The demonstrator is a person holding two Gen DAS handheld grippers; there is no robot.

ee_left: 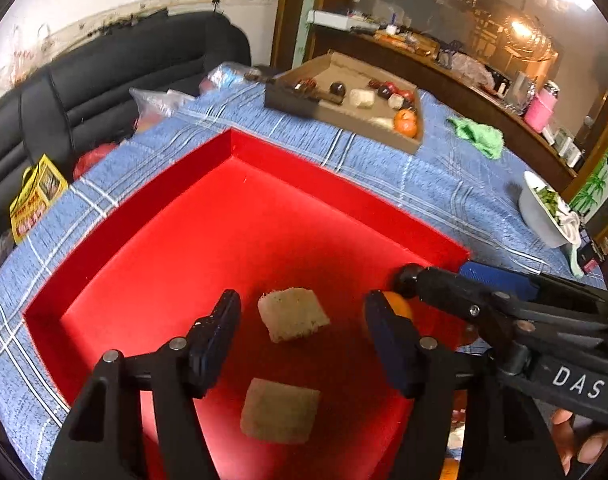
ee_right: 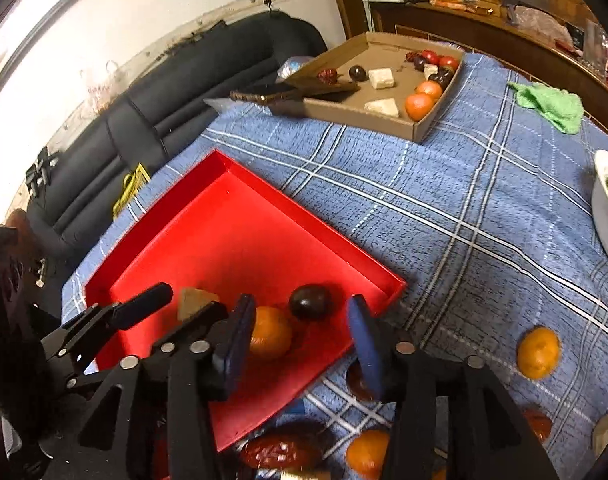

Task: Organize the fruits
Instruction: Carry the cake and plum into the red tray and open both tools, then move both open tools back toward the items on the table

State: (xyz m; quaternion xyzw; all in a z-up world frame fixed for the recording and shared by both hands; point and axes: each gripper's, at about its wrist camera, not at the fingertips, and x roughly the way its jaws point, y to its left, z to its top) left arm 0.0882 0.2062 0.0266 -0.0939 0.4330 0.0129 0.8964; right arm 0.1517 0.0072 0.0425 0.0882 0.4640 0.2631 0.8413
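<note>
A red tray (ee_left: 192,184) (ee_right: 240,184) lies on the blue plaid cloth. In the left wrist view two tan cubes (ee_left: 293,313) (ee_left: 280,410) lie on its floor. My left gripper (ee_left: 304,340) hangs open and empty above them. In the right wrist view an orange (ee_right: 270,332) and a dark plum (ee_right: 310,301) lie in the tray's near corner. My right gripper (ee_right: 300,344) is open over that corner, its left finger beside the orange. Loose oranges (ee_right: 538,353) (ee_right: 366,452) lie on the cloth.
A cardboard box (ee_right: 420,126) (ee_left: 408,142) at the far side holds oranges, dark fruits and pale cubes. A green rag (ee_right: 552,106), a white bowl (ee_right: 606,212) and a black sofa (ee_left: 116,80) surround the table. Dark red fruits (ee_right: 282,450) lie near the front edge.
</note>
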